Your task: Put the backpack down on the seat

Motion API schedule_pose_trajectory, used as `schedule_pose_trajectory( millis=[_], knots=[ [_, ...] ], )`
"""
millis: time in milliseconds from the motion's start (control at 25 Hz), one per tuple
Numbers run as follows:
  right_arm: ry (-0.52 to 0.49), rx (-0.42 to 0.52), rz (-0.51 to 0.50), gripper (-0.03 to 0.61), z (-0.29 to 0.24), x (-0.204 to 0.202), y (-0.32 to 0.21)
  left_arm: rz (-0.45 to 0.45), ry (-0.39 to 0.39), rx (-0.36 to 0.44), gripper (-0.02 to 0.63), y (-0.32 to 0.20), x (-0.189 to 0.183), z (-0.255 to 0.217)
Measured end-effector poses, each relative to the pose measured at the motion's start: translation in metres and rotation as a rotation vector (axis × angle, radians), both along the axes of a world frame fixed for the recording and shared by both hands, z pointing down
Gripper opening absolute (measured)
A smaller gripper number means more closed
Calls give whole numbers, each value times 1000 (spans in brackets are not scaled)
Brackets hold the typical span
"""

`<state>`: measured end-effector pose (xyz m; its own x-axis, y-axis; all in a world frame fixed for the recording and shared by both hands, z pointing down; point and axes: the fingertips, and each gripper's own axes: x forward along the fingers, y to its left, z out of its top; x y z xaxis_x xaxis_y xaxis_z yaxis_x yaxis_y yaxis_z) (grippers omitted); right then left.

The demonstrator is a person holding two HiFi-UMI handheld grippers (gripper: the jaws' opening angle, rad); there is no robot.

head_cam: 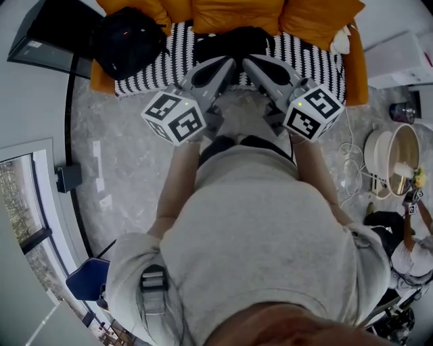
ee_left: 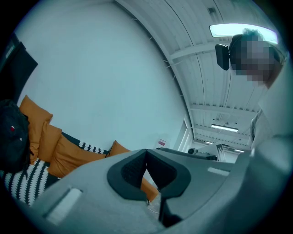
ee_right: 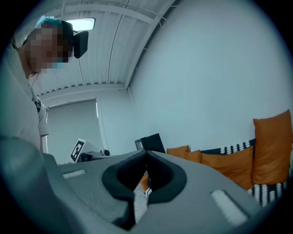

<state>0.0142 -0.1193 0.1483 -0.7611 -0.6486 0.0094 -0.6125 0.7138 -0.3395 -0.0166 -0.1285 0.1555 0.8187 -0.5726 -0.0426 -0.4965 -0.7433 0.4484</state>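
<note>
The black backpack rests at the left end of the sofa seat, on the black-and-white striped cover and against an orange cushion. It also shows at the left gripper view's edge, backpack. My left gripper and right gripper point side by side at the middle of the seat. Both are shut with nothing in them, and neither touches the backpack. A second dark item lies on the seat just beyond their tips. The left gripper and right gripper show their pads pressed together.
Orange back cushions line the sofa. A dark panel stands left of it. White round lamps and loose cables lie on the floor at the right, with another person beyond. A blue chair sits at the lower left.
</note>
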Motion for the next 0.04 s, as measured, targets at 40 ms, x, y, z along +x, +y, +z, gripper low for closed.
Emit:
schedule_pose_trajectory(
  millis=[40],
  knots=[
    [2, 1, 1, 3, 0, 0, -1, -1, 0, -1, 6, -1, -1, 0]
  ],
)
